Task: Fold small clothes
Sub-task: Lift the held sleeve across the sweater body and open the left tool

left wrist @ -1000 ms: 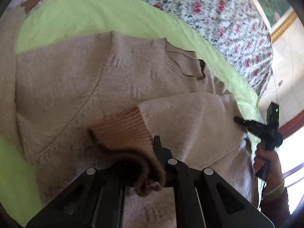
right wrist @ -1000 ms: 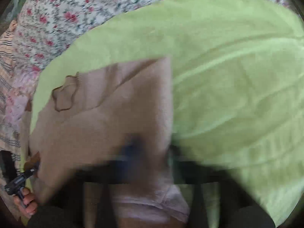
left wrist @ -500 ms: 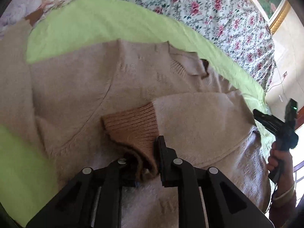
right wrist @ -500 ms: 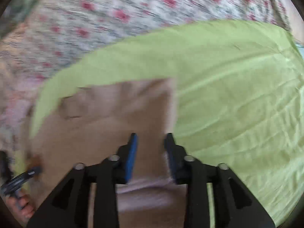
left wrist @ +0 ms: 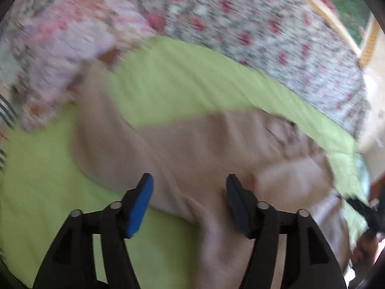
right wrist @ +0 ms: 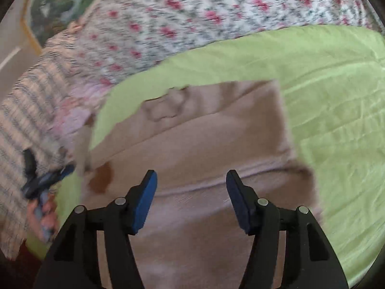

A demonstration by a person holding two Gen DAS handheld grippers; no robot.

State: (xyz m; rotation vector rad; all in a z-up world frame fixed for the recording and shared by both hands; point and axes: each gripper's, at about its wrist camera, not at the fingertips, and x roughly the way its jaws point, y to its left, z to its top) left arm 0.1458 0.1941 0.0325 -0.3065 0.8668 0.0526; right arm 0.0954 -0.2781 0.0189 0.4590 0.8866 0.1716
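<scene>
Hanging above the beige knitted sweater (left wrist: 207, 149), the left gripper (left wrist: 189, 192) has its jaws opening w/ nothing pinched between the blue-faced pads, only cloth seen below the gap. Sweater's spread flat on the light-green sheet (left wrist: 182, 79), one long sleeve running up toward the top-left of the left view, a folded-over part lying on the body at right. Picture's blurry, so knit detail is lost. Over on the right wrist view, the right gripper (right wrist: 191, 192) is also opening, pads apart & clear of the fabric, no grip on anything. Beneath it the sweater (right wrist: 204, 139) shows a straight folded edge on its right side, neckline near the top, a brown patch at the left edge. Floral bedspread w/ red flowers (right wrist: 192, 12) lies beyond the green sheet. Far left of that view: the other gripper & a hand (right wrist: 39, 207), blurred.
</scene>
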